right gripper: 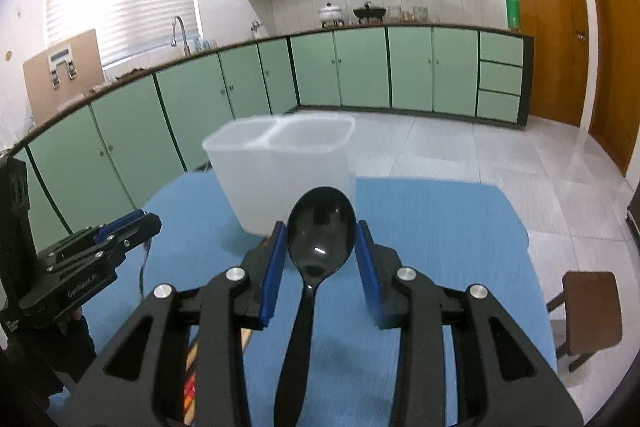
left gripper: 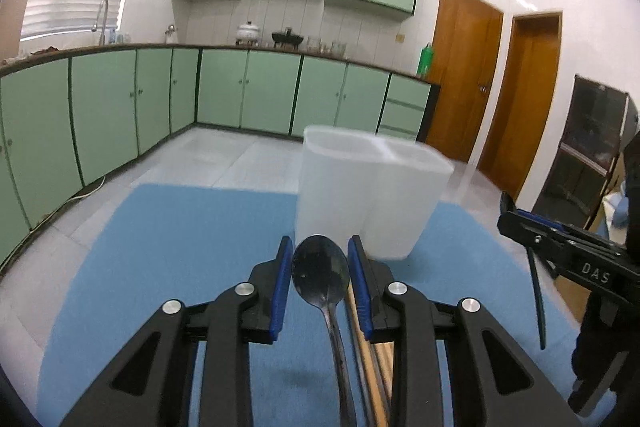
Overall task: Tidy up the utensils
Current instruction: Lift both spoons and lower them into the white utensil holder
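The left gripper (left gripper: 319,259) holds a metal spoon (left gripper: 320,273), bowl up, just before the white two-compartment holder (left gripper: 372,195); wooden sticks, possibly chopsticks (left gripper: 370,379), lie below. The right gripper (right gripper: 322,247) likewise carries a black spoon (right gripper: 320,231), probably for dropping in. Holder stands on a blue-covered surface (left gripper: 180,247); beyond, green cabinets (right gripper: 360,67).

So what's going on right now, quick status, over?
Left hand-held gripper carrying a metal spoon; right hand-held gripper carrying a black spoon. White two-compartment holder straight ahead on blue mat. Nothing between them.
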`<state>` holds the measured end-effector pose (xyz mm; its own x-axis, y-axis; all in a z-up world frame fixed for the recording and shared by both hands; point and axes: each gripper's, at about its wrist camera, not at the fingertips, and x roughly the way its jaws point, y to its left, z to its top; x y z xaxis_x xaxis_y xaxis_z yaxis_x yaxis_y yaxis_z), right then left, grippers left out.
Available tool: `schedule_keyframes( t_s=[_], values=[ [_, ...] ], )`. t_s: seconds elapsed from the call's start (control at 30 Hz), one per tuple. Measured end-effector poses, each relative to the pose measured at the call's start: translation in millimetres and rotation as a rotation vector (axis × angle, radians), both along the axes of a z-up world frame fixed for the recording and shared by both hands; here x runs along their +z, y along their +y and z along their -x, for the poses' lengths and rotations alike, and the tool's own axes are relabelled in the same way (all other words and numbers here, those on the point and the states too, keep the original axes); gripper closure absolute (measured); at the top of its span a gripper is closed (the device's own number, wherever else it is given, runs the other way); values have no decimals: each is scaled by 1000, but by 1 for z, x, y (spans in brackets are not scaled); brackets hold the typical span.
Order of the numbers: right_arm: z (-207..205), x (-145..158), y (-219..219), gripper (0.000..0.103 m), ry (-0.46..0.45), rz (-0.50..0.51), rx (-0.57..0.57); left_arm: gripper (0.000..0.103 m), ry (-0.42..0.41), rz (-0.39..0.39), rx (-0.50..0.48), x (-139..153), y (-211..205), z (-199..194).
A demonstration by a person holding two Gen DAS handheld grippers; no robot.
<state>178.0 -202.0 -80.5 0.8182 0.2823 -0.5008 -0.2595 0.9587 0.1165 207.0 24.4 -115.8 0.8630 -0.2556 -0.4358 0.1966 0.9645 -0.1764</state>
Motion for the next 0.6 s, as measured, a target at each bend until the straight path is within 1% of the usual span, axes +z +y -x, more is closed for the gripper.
schedule_keyframes(
  t_s=[0.23,0.3,0.37,0.47,0.53,0.6],
  values=[
    [-20,33,-9,70,-62,-54,14,75,-77,13,-12,44,-7,-8],
    [-25,47,-12,70,-91,-69,20,75,-105,15,-12,53,-7,-16],
    [-31,58,-14,70,-119,-83,24,75,-143,23,-15,69,-8,-16],
    [-43,74,-20,70,-190,-108,21,75,-189,34,-16,89,-12,-15],
    [-57,81,-26,70,-230,-146,11,75,-223,39,-12,105,-13,-21],
    [-73,85,-34,70,-240,-189,7,75,-253,37,-10,117,-15,-29]
  ],
)
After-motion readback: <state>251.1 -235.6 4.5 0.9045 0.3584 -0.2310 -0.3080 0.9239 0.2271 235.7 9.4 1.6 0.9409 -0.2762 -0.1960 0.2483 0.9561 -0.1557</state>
